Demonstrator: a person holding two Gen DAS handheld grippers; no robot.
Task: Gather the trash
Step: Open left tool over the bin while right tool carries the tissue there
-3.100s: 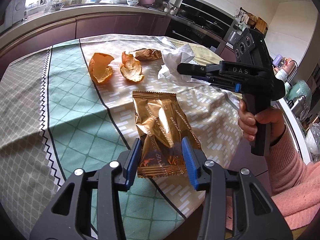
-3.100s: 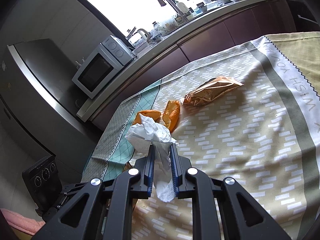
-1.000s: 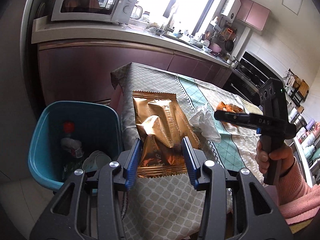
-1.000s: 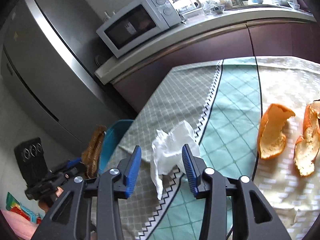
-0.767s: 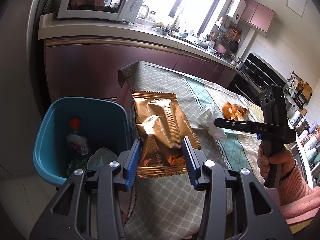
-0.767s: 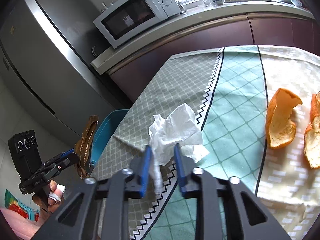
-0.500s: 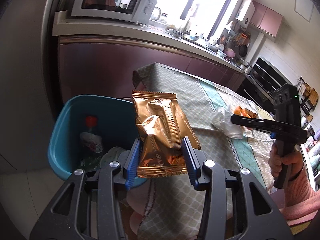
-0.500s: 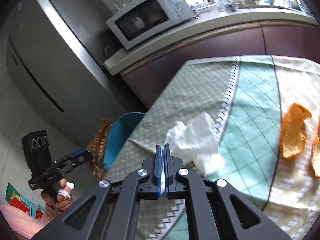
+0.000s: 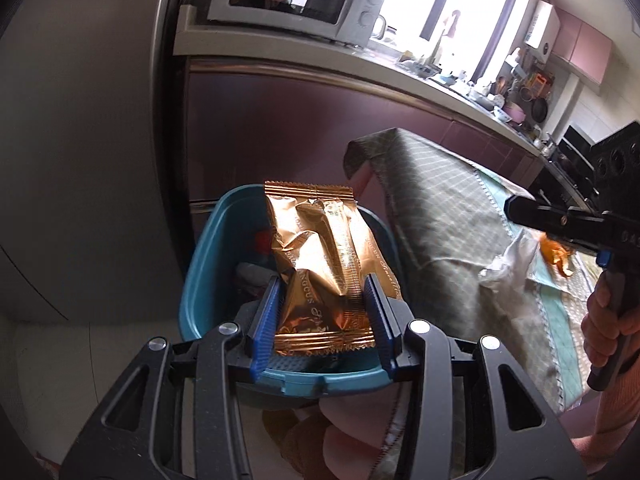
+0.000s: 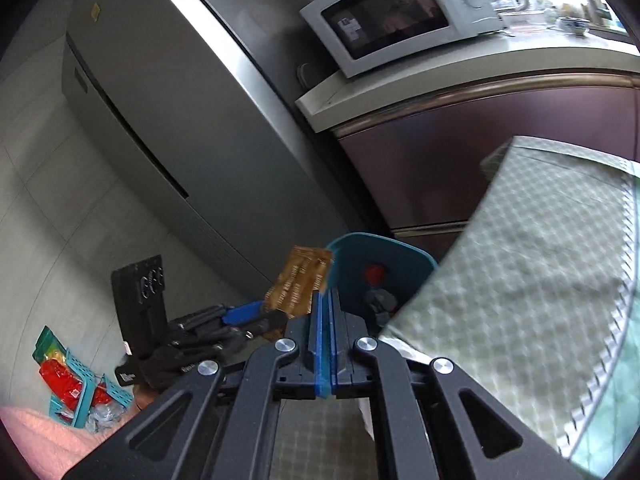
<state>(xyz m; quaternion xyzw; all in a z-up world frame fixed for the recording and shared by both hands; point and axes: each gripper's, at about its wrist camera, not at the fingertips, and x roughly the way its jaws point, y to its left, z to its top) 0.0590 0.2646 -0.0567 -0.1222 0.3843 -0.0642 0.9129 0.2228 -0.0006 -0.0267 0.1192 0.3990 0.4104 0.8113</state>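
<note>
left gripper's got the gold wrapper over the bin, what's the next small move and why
Probably open the left gripper and let the gold wrapper drop. Its pads clamp the wrapper, which hangs over the open mouth of the teal bin beside the table, where a red-capped bottle already lies. Easing slightly lower first might help it land inside rather than on the rim.

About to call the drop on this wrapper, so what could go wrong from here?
1. The gold wrapper, clamped in the left tool, sits near the teal bin's table-side rim; released here it might catch on the rim.
2. The right tool has shut empty, and the white tissue lies on the tablecloth, so it looks uncollected.
</note>
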